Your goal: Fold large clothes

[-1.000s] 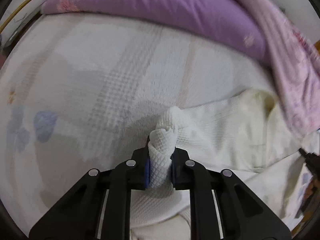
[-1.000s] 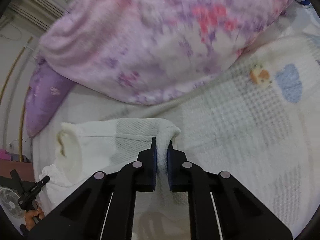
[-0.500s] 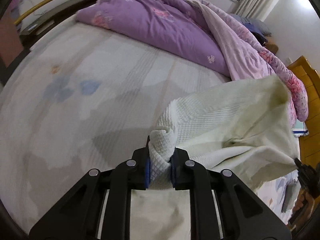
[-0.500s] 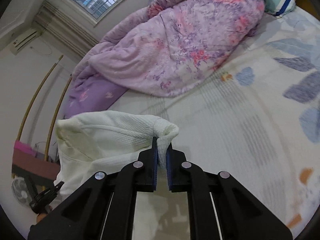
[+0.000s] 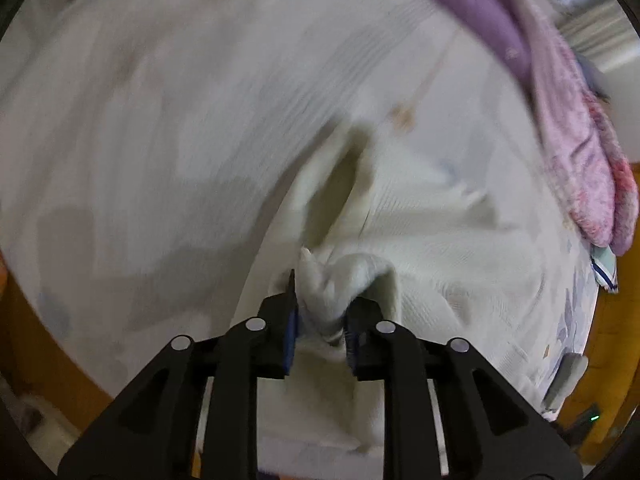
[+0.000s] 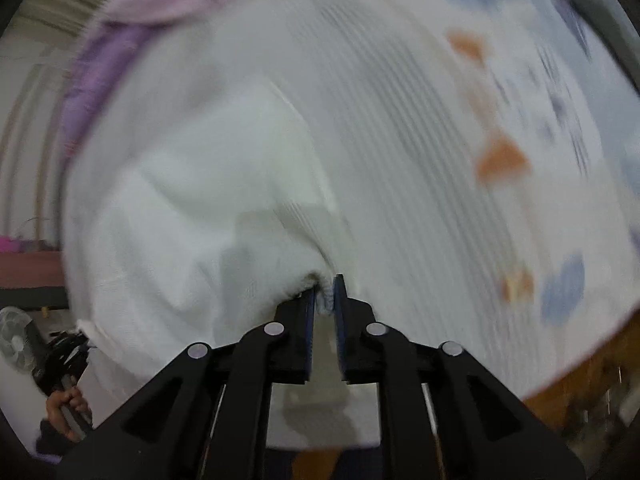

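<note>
A white waffle-knit garment (image 5: 432, 248) hangs spread between my two grippers over the bed. My left gripper (image 5: 320, 312) is shut on a bunched corner of the garment. My right gripper (image 6: 325, 300) is shut on another edge of the same garment (image 6: 192, 200). The cloth stretches out ahead of both grippers, and a dark fold shows in the left wrist view. Both views are blurred by motion.
The bed has a pale sheet (image 5: 168, 112) with blue and orange prints (image 6: 500, 160). A purple and pink quilt (image 5: 568, 120) lies along the far side. A wooden bed edge (image 6: 580, 384) shows at the lower right. A standing fan (image 6: 16, 340) is at the far left.
Both grippers have swung down and forward with the garment, so the views now look down at the bed. The cloth has spread out ahead over the sheet.
</note>
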### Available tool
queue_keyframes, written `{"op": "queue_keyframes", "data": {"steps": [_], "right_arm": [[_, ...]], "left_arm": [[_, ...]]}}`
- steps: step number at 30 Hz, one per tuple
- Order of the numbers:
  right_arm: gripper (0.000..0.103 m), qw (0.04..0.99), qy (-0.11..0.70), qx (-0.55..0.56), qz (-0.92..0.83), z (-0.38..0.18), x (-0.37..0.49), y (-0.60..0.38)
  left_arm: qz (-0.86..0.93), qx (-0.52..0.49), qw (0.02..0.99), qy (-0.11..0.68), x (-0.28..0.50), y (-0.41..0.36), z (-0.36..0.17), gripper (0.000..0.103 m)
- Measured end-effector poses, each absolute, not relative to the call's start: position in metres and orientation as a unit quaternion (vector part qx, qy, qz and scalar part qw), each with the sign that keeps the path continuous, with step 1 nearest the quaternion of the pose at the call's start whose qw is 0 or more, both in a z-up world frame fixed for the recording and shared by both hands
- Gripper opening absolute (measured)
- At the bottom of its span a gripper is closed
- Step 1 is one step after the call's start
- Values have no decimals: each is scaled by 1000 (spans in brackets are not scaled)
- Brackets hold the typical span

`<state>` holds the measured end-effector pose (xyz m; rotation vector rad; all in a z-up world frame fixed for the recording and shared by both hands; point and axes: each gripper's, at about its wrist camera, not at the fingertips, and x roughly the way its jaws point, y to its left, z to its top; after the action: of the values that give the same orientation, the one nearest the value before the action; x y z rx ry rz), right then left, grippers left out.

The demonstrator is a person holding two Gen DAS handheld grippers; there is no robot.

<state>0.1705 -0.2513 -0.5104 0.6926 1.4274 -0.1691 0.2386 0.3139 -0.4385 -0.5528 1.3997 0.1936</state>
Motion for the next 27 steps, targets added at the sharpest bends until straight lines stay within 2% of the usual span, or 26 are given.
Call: {"op": "queue_keyframes", "data": {"steps": [1, 3, 4, 7, 8, 9, 15, 20, 21, 22, 23, 24, 25, 26, 27], "right_arm": [[12, 686, 648, 316, -95, -517, 163, -252], [13, 664, 647, 360, -103, -523, 150, -255], [16, 658, 643, 377, -105, -523, 147, -257], [45, 644, 616, 443, -97, -513, 140, -260], [62, 644, 603, 461, -96, -508, 140, -260], [67, 645, 590, 476, -94, -505, 140, -260], [68, 622, 566, 530, -114, -530, 155, -252], [67, 600, 541, 574, -136, -545, 165, -252], [61, 597, 536, 581, -135, -545, 164, -254], [54, 599, 536, 580, -131, -546, 167, -253], [32, 606, 544, 566, -128, -545, 171, -251], [12, 614, 556, 545, -129, -543, 173, -250], [10, 618, 562, 536, -126, -542, 174, -250], [9, 623, 564, 528, -123, -539, 174, -249], [8, 629, 565, 522, -113, -531, 175, -248]], "left_arm": [[92, -261, 725, 631, 232, 317, -440, 29], [115, -282, 719, 626, 214, 325, -440, 51], [126, -299, 714, 621, 204, 330, -439, 52], [117, -367, 699, 603, 186, 341, -436, 52], [111, -390, 702, 586, 181, 343, -431, 52], [110, -399, 706, 575, 179, 342, -427, 57], [74, -437, 713, 543, 188, 321, -420, 82], [85, -468, 678, 560, 208, 309, -455, 82], [92, -471, 673, 563, 208, 309, -460, 82], [97, -466, 674, 565, 210, 310, -464, 82], [99, -458, 682, 562, 212, 312, -467, 78], [97, -446, 690, 561, 216, 312, -469, 40], [111, -401, 698, 582, 224, 310, -469, 14], [108, -382, 698, 596, 229, 310, -468, 9], [102, -381, 698, 597, 231, 311, -463, 9]]}}
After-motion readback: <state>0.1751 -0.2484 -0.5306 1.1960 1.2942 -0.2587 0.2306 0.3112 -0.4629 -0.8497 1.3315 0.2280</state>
